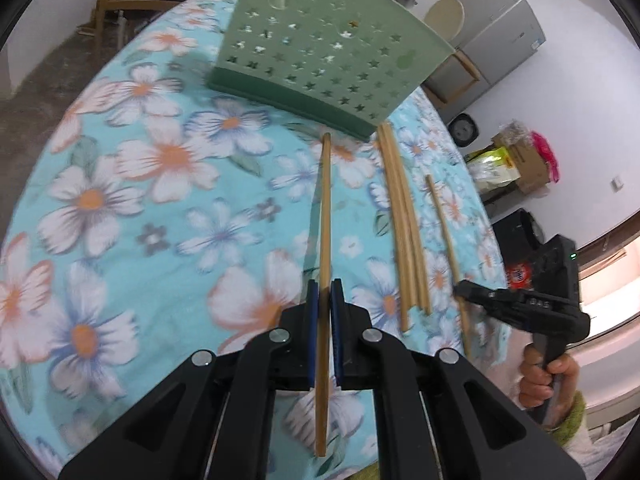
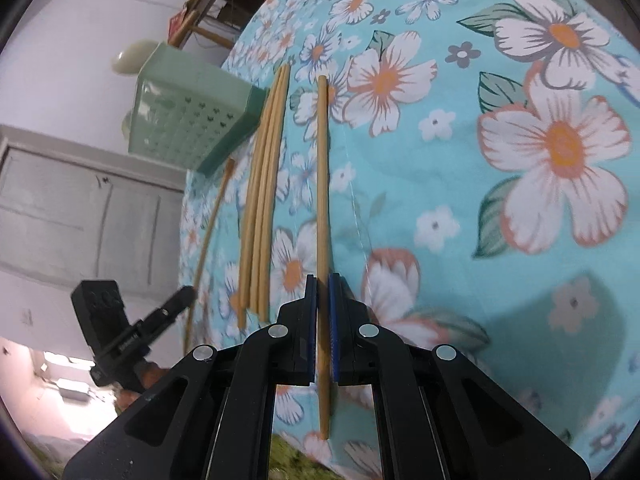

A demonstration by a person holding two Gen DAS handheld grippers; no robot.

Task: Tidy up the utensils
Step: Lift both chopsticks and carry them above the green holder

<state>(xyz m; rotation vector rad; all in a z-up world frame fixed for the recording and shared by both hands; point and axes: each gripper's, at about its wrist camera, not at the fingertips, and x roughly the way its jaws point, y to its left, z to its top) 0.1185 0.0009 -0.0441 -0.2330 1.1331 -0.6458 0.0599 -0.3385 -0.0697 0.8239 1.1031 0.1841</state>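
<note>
Claw state, left (image 1: 325, 292): blue pads pressed together on a single wooden chopstick (image 1: 325, 216), which runs forward between the fingers and sticks out behind them toward the camera. Its far tip points at the base of the green utensil holder (image 1: 320, 56) and appears just short of it; whether it touches the cloth cannot be told.

Claw state, right (image 2: 323, 286): pads likewise clamped on a second chopstick (image 2: 322, 184), gripped along its rear part, the forward length extending over the floral tablecloth (image 2: 500, 200). In the left wrist view the right claw (image 1: 464, 291) shows at the right edge, held by a hand (image 1: 544, 376), with that thin stick reaching forward from its tip.

Loose items: a bundle of chopsticks (image 1: 404, 216) lies flat on the worktop between the two gripped sticks, laid side by side and touching, far ends near the holder's right-hand corner. The same bundle (image 2: 266, 184) appears in the right wrist view just left of the gripped stick.

Holder: pale green with star-shaped perforations and a darker green base, standing on the worktop at the far end of the sticks. Its inside is not visible.

Surroundings: a grey cabinet (image 1: 500, 40) and a cardboard box (image 1: 528, 164) stand beyond the worktop
</note>
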